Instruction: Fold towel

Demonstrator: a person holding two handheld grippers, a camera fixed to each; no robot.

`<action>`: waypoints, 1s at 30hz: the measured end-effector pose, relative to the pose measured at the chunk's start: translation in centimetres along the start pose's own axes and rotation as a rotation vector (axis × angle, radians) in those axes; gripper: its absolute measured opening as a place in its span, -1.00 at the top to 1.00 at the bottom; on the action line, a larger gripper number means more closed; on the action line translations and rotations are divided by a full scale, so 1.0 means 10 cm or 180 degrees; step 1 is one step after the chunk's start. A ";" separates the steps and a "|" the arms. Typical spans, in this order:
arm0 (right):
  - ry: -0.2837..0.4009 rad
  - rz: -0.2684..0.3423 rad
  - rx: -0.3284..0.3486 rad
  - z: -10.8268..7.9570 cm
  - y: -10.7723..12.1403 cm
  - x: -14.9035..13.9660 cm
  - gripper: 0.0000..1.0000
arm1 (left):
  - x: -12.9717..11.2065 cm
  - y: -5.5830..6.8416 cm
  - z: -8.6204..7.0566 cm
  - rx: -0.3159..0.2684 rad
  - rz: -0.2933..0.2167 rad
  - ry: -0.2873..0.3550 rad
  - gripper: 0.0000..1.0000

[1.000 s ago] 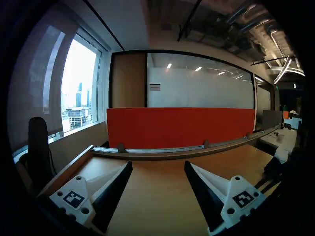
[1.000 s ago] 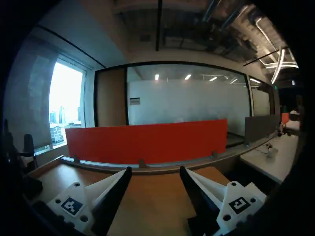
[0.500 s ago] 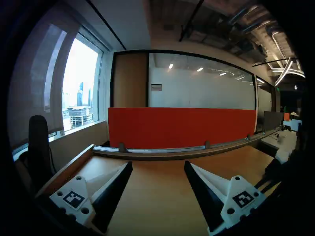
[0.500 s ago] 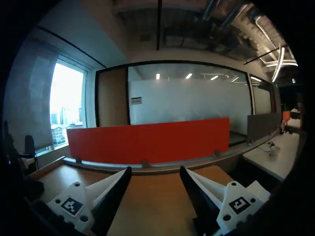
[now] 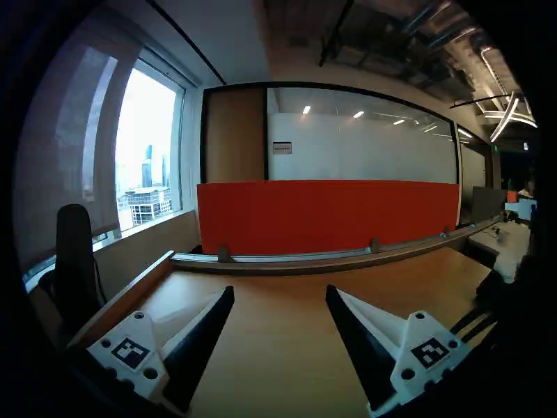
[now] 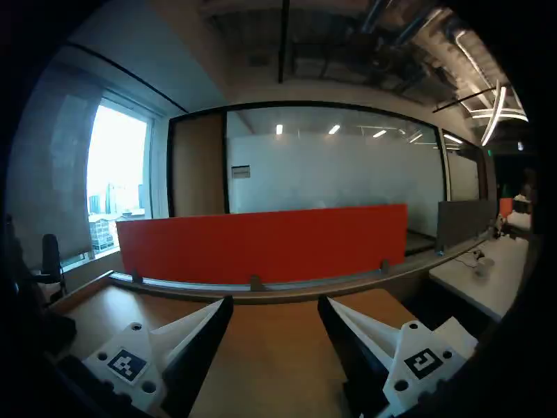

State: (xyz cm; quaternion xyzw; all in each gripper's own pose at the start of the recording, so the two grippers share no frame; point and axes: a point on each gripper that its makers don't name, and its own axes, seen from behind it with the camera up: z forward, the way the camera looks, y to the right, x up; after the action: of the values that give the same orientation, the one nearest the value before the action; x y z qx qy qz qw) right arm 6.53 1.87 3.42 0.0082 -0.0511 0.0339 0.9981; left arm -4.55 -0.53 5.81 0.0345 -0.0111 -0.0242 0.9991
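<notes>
Beyond both tools' fingertips, the far side of the room is a frosted glass wall (image 5: 362,146), with a bright window (image 5: 146,167) off the left gripper's left finger. The wooden desk (image 5: 278,341) runs forward beneath and between the fingers of each tool. Straight ahead of the tips, an orange partition (image 5: 327,216) stands along the desk's far edge. In the left gripper view this partition sits higher than a second ago and more bare wood lies before the tips. The right gripper view shows a slighter rise of the same kind.

The left gripper (image 5: 278,289) has its fingers spread wide with nothing between them, hanging above the wood. The right gripper (image 6: 273,299) is likewise spread, gripping nothing. Where the towel lies cannot be told from these views.

A black chair back (image 5: 75,258) stands outside the left gripper's left finger. A white desk (image 6: 487,279) lies beyond the right gripper's right finger.

Each finger carries a square black-and-white marker (image 5: 131,352), a pattern and not lettering. A small sign (image 5: 282,148) on the glass is too small to read.
</notes>
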 end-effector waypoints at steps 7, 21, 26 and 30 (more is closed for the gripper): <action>0.0010 -0.0028 0.0035 -0.03 -0.12 0.05 -0.88 | -0.07 0.04 -0.02 -0.0031 -0.0012 0.0068 -0.95; 0.0087 -0.0012 0.0006 -0.13 -0.20 -0.02 -0.89 | -0.55 -0.02 -0.06 0.0009 -0.0149 0.0116 -0.95; 0.0081 -0.0013 -0.0004 -0.14 -0.20 -0.13 -0.89 | -0.72 -0.01 -0.08 0.0027 -0.0146 0.0160 -0.95; 0.0067 -0.0039 0.0015 -0.15 -0.21 -0.25 -0.89 | -0.84 0.01 -0.07 0.0039 -0.0158 0.0202 -0.95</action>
State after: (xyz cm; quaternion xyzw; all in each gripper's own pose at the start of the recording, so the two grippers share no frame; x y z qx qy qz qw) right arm 4.33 -0.41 1.64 0.0106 -0.0405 0.0280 0.9987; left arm -12.95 0.00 4.93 0.0415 0.0214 -0.0478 0.9978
